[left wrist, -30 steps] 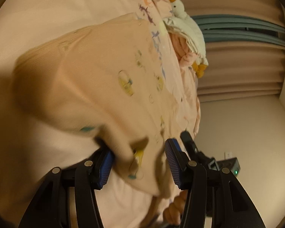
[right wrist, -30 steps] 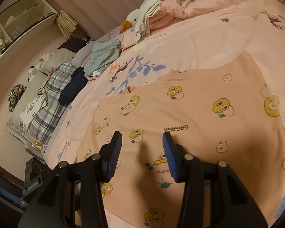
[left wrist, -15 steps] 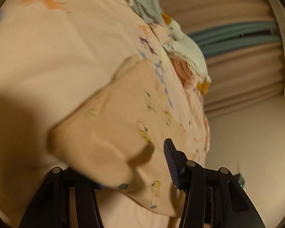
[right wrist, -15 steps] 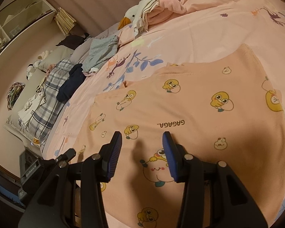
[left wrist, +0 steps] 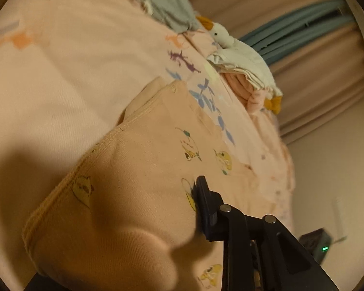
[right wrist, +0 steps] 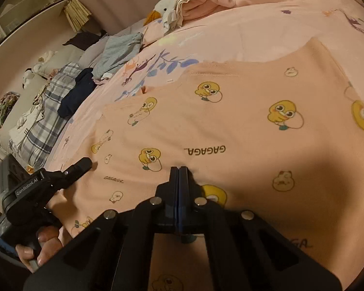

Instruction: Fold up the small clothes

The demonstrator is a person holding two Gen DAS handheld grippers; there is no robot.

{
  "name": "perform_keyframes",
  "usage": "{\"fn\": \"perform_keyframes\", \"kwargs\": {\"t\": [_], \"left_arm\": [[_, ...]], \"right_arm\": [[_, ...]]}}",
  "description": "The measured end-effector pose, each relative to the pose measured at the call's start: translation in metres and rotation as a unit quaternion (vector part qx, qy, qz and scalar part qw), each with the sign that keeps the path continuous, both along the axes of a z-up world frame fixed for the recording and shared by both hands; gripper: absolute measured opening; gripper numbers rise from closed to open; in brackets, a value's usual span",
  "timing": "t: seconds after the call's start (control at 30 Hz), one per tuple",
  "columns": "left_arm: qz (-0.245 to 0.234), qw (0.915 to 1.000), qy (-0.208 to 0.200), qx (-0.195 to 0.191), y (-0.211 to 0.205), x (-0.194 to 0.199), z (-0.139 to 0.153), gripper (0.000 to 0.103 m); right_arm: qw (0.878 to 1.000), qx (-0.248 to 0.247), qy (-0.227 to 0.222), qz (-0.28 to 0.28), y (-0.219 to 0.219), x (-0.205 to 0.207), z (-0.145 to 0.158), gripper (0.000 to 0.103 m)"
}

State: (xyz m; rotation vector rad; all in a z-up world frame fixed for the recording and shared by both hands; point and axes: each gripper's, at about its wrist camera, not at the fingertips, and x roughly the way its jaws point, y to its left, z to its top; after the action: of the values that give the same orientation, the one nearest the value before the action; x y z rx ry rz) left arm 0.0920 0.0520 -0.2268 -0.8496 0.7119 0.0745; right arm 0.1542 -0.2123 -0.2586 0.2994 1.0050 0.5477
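A small peach shirt with yellow duck prints (right wrist: 242,133) lies spread on the pink bed. My right gripper (right wrist: 179,172) is shut on its near edge, fingers pressed together with cloth between them. In the left wrist view the same shirt (left wrist: 133,181) bulges up close and covers my left finger; only the right finger (left wrist: 203,198) shows, pressed against the cloth. The left gripper also shows in the right wrist view (right wrist: 81,166), at the shirt's left edge, held by a hand.
A white goose plush on a pile of folded clothes (right wrist: 182,7) lies at the bed's far side. Grey and dark clothes (right wrist: 114,53) and a plaid blanket (right wrist: 46,111) lie at the left. Curtains (left wrist: 315,77) hang behind the bed.
My right gripper has closed on the shirt's near edge. My left gripper has swung lower at the shirt's left edge, and cloth now hides its left finger.
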Motion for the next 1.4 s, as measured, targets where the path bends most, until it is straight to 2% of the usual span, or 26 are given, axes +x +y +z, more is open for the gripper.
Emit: {"fn": "perform_keyframes", "kwargs": {"t": [0.07, 0.1, 0.2, 0.43, 0.53, 0.57, 0.6, 0.67, 0.8, 0.87, 0.97, 1.0, 1.03, 1.07, 1.13, 1.17, 1.2, 1.3, 1.37, 1.4], "left_arm": [[-0.003, 0.9980, 0.003, 0.064, -0.013, 0.003, 0.008, 0.023], [-0.005, 0.9940, 0.004, 0.109, -0.023, 0.004, 0.014, 0.023], [-0.014, 0.9835, 0.001, 0.180, -0.043, 0.005, 0.023, 0.023], [-0.023, 0.9838, -0.001, 0.178, -0.046, 0.008, 0.027, 0.023], [-0.028, 0.9825, -0.001, 0.184, -0.051, 0.008, 0.031, 0.022], [-0.031, 0.9822, -0.003, 0.185, -0.054, 0.009, 0.034, 0.022], [-0.033, 0.9817, -0.010, 0.187, -0.056, 0.008, 0.037, 0.022], [-0.037, 0.9788, -0.015, 0.201, -0.063, 0.010, 0.042, 0.022], [-0.056, 0.9683, -0.034, 0.241, -0.095, 0.017, 0.054, 0.022], [-0.091, 0.9588, -0.053, 0.264, -0.124, 0.023, 0.059, 0.022], [-0.206, 0.9258, -0.064, 0.310, -0.190, 0.026, 0.052, 0.022], [-0.254, 0.9111, -0.064, 0.319, -0.211, 0.023, 0.045, 0.022], [-0.294, 0.8958, -0.056, 0.328, -0.228, 0.019, 0.035, 0.022], [-0.317, 0.8841, -0.044, 0.341, -0.241, 0.016, 0.026, 0.023], [-0.316, 0.8742, -0.040, 0.367, -0.249, 0.010, 0.020, 0.023], [-0.313, 0.8744, -0.044, 0.368, -0.247, 0.008, 0.022, 0.024], [-0.316, 0.8789, -0.043, 0.355, -0.243, 0.007, 0.027, 0.027], [-0.327, 0.9076, -0.020, 0.262, -0.215, 0.012, 0.046, 0.039], [-0.318, 0.9182, -0.020, 0.236, -0.206, 0.009, 0.057, 0.044], [-0.312, 0.9208, -0.025, 0.233, -0.200, 0.003, 0.063, 0.050]], "right_arm": [[1.000, 0.000, 0.004, 0.000, 0.000, 0.001, 0.000, 0.000], [1.000, -0.001, 0.005, 0.001, 0.000, 0.002, 0.000, 0.000], [1.000, 0.011, 0.009, 0.004, -0.004, 0.003, -0.002, 0.000], [0.999, 0.043, 0.017, 0.003, -0.012, 0.001, -0.004, 0.000], [0.995, 0.088, 0.043, 0.008, -0.028, 0.004, -0.002, 0.000], [0.993, 0.109, 0.052, -0.001, -0.040, 0.005, 0.002, 0.003], [0.990, 0.133, 0.039, -0.022, -0.059, 0.003, 0.011, 0.010], [0.984, 0.163, -0.006, -0.068, -0.101, -0.007, 0.031, 0.010], [0.975, 0.195, -0.040, -0.102, -0.159, -0.030, 0.044, 0.011], [0.972, 0.200, -0.040, -0.119, -0.174, -0.035, 0.042, 0.011], [0.971, 0.191, -0.032, -0.142, -0.189, -0.038, 0.039, 0.012], [0.970, 0.193, -0.032, -0.147, -0.192, -0.039, 0.039, 0.012], [0.968, 0.198, -0.032, -0.149, -0.194, -0.039, 0.038, 0.016], [0.967, 0.203, -0.030, -0.149, -0.194, -0.037, 0.037, 0.019], [0.966, 0.212, -0.022, -0.148, -0.194, -0.036, 0.035, 0.037], [0.965, 0.217, -0.015, -0.144, -0.192, -0.035, 0.033, 0.042], [0.965, 0.221, -0.011, -0.139, -0.190, -0.033, 0.033, 0.045], [0.965, 0.233, -0.002, -0.120, -0.181, -0.031, 0.032, 0.045], [0.962, 0.254, -0.002, -0.102, -0.175, -0.031, 0.034, 0.048], [0.961, 0.260, -0.002, -0.096, -0.173, -0.032, 0.034, 0.053]]}}
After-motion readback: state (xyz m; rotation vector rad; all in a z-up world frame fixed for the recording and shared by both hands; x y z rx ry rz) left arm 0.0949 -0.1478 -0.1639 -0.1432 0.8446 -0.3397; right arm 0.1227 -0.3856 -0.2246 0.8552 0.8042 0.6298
